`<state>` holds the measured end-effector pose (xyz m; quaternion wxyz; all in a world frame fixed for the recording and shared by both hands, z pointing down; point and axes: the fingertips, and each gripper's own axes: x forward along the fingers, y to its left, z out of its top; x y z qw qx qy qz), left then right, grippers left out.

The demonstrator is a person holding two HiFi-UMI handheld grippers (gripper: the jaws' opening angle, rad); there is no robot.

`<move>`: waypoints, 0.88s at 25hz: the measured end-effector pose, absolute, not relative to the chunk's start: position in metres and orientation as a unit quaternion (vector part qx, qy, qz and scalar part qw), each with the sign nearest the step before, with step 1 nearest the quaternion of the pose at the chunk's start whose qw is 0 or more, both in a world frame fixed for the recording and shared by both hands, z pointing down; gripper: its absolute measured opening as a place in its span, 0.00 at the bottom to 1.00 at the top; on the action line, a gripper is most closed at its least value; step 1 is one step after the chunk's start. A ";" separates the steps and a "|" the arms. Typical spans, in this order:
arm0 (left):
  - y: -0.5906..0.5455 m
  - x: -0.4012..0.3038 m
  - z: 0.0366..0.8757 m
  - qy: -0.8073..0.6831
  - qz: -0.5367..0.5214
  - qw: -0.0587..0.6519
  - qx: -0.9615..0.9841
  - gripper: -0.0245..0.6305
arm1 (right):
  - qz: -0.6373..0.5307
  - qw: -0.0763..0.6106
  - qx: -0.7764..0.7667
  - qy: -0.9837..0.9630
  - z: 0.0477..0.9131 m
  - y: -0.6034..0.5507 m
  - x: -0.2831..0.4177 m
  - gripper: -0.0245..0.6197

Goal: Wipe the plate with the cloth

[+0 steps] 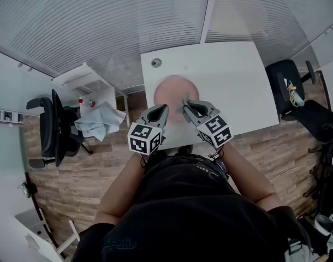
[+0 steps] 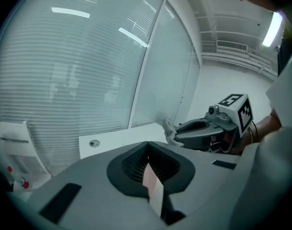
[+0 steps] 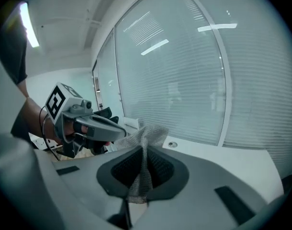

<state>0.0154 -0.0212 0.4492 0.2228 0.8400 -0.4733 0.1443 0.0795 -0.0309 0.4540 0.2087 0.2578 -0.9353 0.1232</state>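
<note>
Over the white table point(image 1: 237, 75), the pink plate point(image 1: 174, 91) is held by its rim in the left gripper point(image 1: 161, 111), jaws clamped, as the right gripper point(image 1: 186, 105) pinches the mesh cloth point(image 3: 145, 143) just beside it; a hard wipe could lever the plate out of so thin a hold.

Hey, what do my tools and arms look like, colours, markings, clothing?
The left tool and right tool are grey tapered shells with dark ribbed pads. Each carries a white cube printed with black square markers. You wear a black top; a thin dark cable loops by the left wrist.
</note>
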 end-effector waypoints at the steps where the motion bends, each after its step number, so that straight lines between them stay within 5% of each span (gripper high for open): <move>1: -0.018 0.018 0.446 -0.464 0.145 0.221 0.846 0.06 | 0.126 0.201 0.258 -0.937 0.449 -0.028 0.079 0.10; 22: 0.057 -0.022 0.392 -0.371 0.110 0.193 0.902 0.06 | 0.132 0.166 0.316 -0.925 0.413 0.038 0.040 0.10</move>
